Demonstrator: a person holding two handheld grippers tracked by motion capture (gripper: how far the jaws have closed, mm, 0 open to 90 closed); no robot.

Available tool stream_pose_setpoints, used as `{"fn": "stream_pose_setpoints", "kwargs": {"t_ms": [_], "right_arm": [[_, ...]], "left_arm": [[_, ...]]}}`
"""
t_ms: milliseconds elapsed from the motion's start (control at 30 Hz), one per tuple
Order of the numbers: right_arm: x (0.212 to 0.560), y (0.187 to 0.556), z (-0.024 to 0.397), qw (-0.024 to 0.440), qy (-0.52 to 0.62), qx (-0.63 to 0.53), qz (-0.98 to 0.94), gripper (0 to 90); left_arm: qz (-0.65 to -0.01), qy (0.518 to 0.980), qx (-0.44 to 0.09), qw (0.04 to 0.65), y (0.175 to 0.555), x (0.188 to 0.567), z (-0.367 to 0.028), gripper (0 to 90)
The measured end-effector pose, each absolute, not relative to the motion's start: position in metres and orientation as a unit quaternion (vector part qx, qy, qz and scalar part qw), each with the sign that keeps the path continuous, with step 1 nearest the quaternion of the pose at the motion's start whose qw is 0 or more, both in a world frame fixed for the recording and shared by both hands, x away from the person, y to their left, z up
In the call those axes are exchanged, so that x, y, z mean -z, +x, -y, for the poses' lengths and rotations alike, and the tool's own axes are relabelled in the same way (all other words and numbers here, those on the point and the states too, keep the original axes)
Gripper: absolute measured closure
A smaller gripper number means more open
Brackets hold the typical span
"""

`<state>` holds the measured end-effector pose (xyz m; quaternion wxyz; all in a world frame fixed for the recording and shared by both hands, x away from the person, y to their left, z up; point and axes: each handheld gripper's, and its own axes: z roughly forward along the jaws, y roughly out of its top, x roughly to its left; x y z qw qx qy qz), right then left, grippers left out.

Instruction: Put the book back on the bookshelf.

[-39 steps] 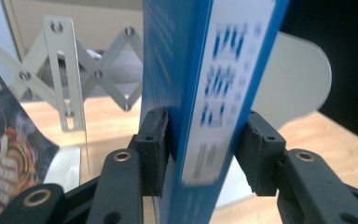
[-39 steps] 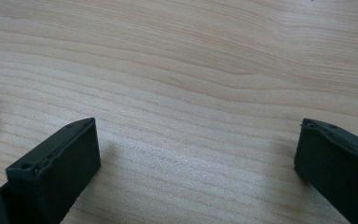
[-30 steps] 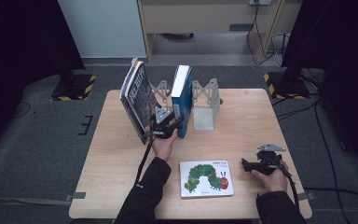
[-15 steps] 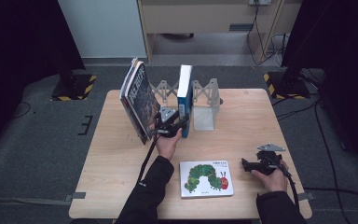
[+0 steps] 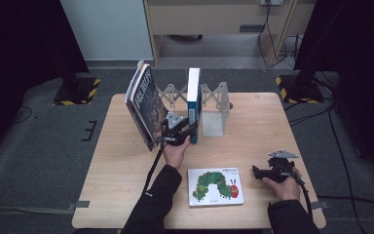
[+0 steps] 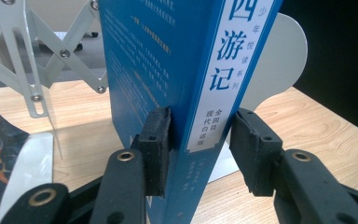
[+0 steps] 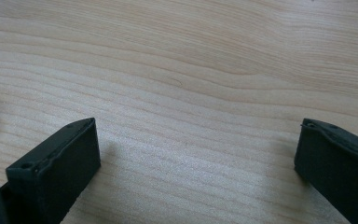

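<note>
A tall blue book (image 5: pixel 193 92) with a white spine label stands upright in a white scissor-type book rack (image 5: pixel 215 100) at the back of the table. My left gripper (image 5: pixel 190 131) is shut on the blue book's (image 6: pixel 168 70) lower spine. One pad (image 6: pixel 156 140) lies on the cover and the other pad (image 6: pixel 251 149) sits at the spine's far edge. The left gripper's (image 6: pixel 200 128) jaws have just closed a little further on the book. My right gripper (image 5: pixel 257 170) rests open near the table's right front, and in its own view the right gripper (image 7: pixel 196 154) has only bare wood between the jaws.
Two dark-covered books (image 5: pixel 143 105) lean steeply to the left of the blue one, close to my left hand. A caterpillar picture book (image 5: pixel 215 186) lies flat near the front edge. The rack's white end plate (image 5: pixel 213 124) stands right of the blue book.
The blue book has gone from leaning to upright in the left gripper. The left hand shifted slightly. The right hand stayed still.
</note>
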<state>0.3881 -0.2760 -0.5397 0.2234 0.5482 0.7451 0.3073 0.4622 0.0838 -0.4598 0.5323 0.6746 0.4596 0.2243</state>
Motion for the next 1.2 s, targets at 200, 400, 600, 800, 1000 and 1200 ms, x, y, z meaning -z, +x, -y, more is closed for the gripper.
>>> {"fn": "stream_pose_setpoints", "kwargs": {"t_ms": [200,400,600,800,1000,1200], "right_arm": [[0.5397,0.3881,0.2760,0.223,0.548,-0.307,-0.745,0.4],[0.5397,0.3880,0.2760,0.224,0.548,-0.307,-0.745,0.4],[0.5397,0.3880,0.2760,0.223,0.548,-0.308,-0.745,0.4],[0.5397,0.3881,0.2760,0.223,0.548,-0.307,-0.745,0.4],[0.5396,0.3881,0.2760,0.223,0.548,-0.308,-0.745,0.4],[0.5396,0.3880,0.2760,0.223,0.548,-0.308,-0.745,0.4]], "left_arm": [[-0.457,0.678,-0.218,0.533,0.4643,0.4586,-0.0753,56.9],[-0.448,0.677,-0.222,0.540,0.4644,0.4611,-0.0768,55.9],[-0.441,0.673,-0.218,0.552,0.4597,0.4627,-0.0812,58.3],[-0.439,0.676,-0.213,0.553,0.4624,0.4598,-0.0817,59.6],[-0.439,0.680,-0.212,0.547,0.4644,0.4578,-0.0800,58.5],[-0.436,0.681,-0.223,0.544,0.4624,0.4586,-0.0808,58.7]]}}
